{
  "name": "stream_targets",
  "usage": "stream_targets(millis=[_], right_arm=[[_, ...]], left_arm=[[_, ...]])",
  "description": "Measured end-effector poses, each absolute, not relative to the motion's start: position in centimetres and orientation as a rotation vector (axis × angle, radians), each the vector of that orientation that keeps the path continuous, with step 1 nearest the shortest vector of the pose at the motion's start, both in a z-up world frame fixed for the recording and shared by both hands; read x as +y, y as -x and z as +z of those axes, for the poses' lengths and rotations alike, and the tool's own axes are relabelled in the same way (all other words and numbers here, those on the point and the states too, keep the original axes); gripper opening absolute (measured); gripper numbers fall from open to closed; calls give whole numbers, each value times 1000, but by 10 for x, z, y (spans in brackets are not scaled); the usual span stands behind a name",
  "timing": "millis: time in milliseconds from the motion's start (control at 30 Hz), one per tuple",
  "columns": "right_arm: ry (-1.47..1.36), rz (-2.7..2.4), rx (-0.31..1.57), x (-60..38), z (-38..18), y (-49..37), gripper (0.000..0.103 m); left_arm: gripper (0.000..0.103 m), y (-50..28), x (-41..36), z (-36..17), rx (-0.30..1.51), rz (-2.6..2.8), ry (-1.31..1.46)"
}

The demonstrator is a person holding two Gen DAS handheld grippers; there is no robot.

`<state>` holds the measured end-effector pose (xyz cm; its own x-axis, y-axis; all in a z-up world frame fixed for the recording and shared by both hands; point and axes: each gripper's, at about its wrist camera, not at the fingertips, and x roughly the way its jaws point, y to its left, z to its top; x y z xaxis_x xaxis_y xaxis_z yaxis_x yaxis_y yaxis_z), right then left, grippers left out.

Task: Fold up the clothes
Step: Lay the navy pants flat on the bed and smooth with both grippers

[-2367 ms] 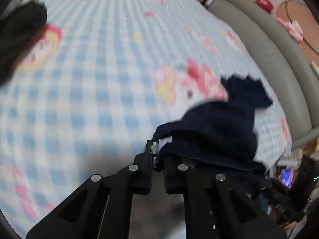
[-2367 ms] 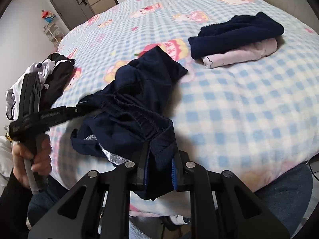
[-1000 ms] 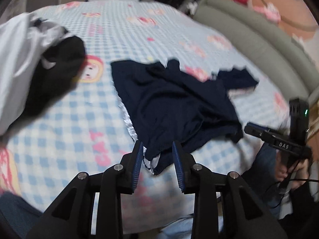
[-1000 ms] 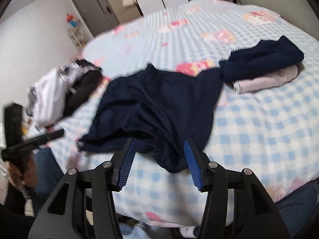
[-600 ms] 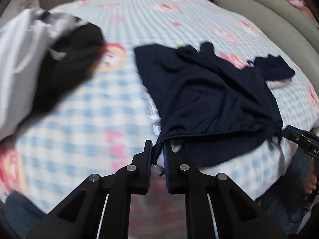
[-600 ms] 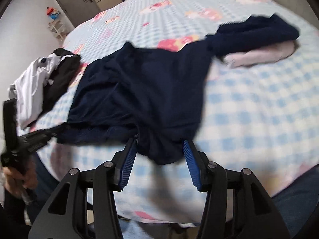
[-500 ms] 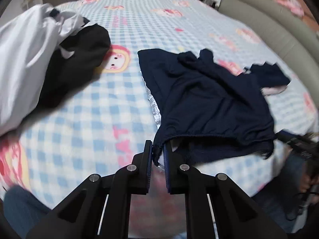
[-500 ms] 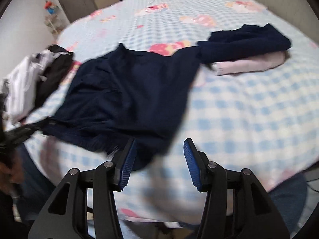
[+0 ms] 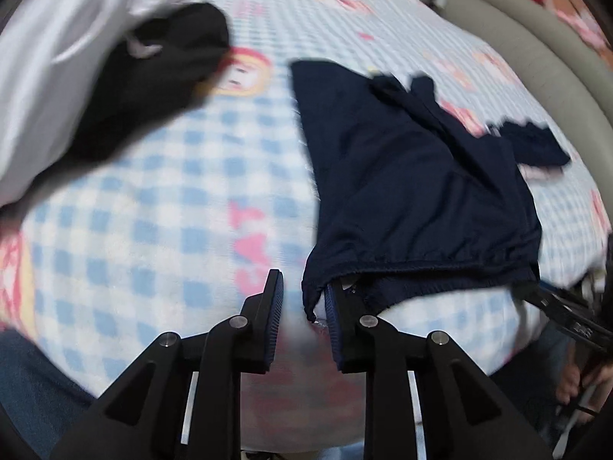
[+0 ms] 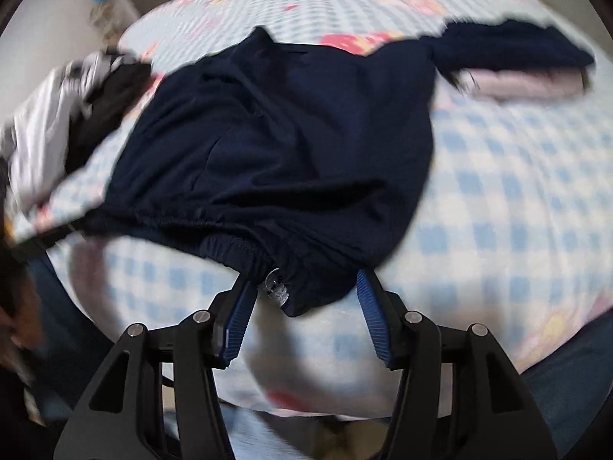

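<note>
Navy shorts (image 9: pixel 413 191) lie spread on the blue checked bed sheet (image 9: pixel 172 191), waistband along the near edge. My left gripper (image 9: pixel 302 306) hangs over the waistband's left corner; its jaws are opening, and the corner hangs loose between them against the right pad (image 9: pixel 332 306). In the right wrist view, the shorts (image 10: pixel 287 145) fill the middle. My right gripper (image 10: pixel 304 303) stands wide at the waistband's right end, its jaws opening a little more. The cloth and a white label lie between them without being pinched.
A heap of white and black clothes (image 9: pixel 95 61) sits at the left of the bed. A folded navy and pink stack (image 10: pixel 517 65) lies at the far right. A grey padded bed frame (image 9: pixel 517 46) runs along the far side. The person's legs are below the mattress edge.
The left gripper, shut on the waistband corner half a second ago, has parted its jaws. Both grippers have sunk toward the bed. The shorts now lie flatter.
</note>
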<state>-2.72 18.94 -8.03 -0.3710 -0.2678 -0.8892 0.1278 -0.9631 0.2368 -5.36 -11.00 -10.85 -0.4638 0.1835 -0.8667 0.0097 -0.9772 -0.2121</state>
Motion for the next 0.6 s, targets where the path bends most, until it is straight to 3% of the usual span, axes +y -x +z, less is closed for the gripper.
stream_targets(millis=[67,233,600], right_arm=[[-1573,-2427,-257,200,-74,24,54],[-1556,-2465,-232,210,-64,19,55],[-1503,-2399,-226,189,-70,20,55]], left_arm=[[17,46,-118,-100,-303,2647,1529],[17,30,-127,-89,-363,2634,1502],[23,41,-125,-110,-429,2497,1561]])
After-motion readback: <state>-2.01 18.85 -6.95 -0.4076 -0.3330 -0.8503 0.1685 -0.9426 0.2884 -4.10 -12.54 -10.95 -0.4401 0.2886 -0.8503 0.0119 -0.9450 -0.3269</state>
